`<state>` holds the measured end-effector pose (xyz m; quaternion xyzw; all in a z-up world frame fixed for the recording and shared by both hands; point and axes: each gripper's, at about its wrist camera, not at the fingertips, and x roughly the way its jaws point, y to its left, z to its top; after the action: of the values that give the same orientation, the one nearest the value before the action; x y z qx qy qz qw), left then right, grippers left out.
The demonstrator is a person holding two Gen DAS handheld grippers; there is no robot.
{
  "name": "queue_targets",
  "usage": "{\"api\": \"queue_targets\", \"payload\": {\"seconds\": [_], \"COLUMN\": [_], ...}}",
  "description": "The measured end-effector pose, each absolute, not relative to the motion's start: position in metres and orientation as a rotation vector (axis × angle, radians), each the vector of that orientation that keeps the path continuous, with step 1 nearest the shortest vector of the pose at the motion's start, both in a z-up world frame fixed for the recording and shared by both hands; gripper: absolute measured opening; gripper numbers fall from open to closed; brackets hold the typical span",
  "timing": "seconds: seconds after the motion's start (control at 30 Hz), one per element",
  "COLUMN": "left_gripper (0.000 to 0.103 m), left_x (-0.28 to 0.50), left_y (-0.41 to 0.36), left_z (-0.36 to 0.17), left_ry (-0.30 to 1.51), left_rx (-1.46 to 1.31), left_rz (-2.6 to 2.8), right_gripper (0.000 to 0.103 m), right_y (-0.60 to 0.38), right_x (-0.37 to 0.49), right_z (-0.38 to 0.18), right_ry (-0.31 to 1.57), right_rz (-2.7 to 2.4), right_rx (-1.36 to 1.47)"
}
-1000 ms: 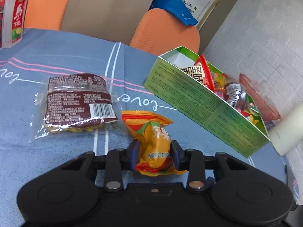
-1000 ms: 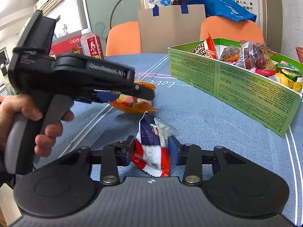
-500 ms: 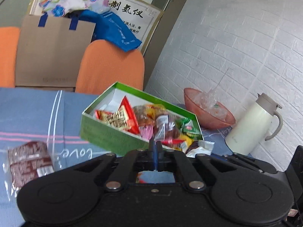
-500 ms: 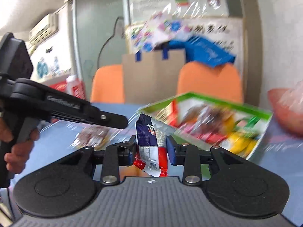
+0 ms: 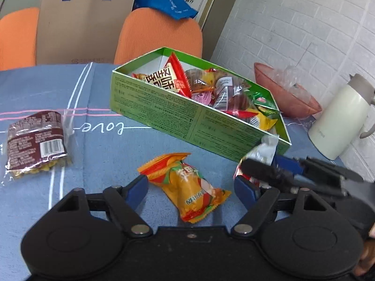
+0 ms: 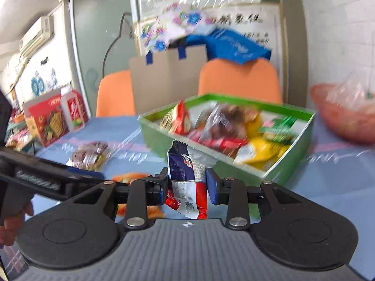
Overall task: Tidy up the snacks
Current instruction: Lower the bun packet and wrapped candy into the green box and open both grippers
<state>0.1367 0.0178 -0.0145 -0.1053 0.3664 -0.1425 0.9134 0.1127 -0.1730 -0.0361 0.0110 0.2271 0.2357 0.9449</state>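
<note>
The orange snack packet [image 5: 185,187] lies on the counter [image 5: 98,145] between the spread-apart fingers of the left gripper [image 5: 191,190], just short of the green box [image 5: 187,117]. It looks light, soft and crinkly, likely slippery, so pinching across its plump middle seems safest. The right gripper [image 6: 187,183] clamps a blue-and-red snack bar [image 6: 187,178] upright before the box.

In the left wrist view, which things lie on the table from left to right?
Brown snack pack → orange snack packet → green box → pink bowl → white thermos jug.
</note>
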Motion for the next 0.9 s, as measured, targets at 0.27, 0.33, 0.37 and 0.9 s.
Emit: {"api": "queue_targets", "payload": {"seconds": [0.27,0.33,0.37,0.9], "left_gripper": [0.103,0.1,0.094,0.074], "left_x": [0.166,0.164,0.164,0.185], "left_y": [0.0,-0.005,-0.005,-0.003], "left_z": [-0.035,-0.037,-0.038,0.056], "left_ry": [0.796,0.772,0.767,0.546], "left_rx": [-0.157,-0.094,-0.074,-0.19], "left_rz": [-0.269,-0.256,-0.268,-0.376], "right_gripper": [0.059,0.059,0.059,0.059], "right_y": [-0.195,-0.199,-0.2,-0.21], "right_x": [0.106,0.104,0.103,0.125], "right_z": [-0.036,-0.036,-0.036,0.011], "right_ry": [0.468,0.468,0.467,0.255], "right_rz": [0.416,0.414,0.412,0.342], "right_rx": [0.061,0.064,0.06,0.029]}}
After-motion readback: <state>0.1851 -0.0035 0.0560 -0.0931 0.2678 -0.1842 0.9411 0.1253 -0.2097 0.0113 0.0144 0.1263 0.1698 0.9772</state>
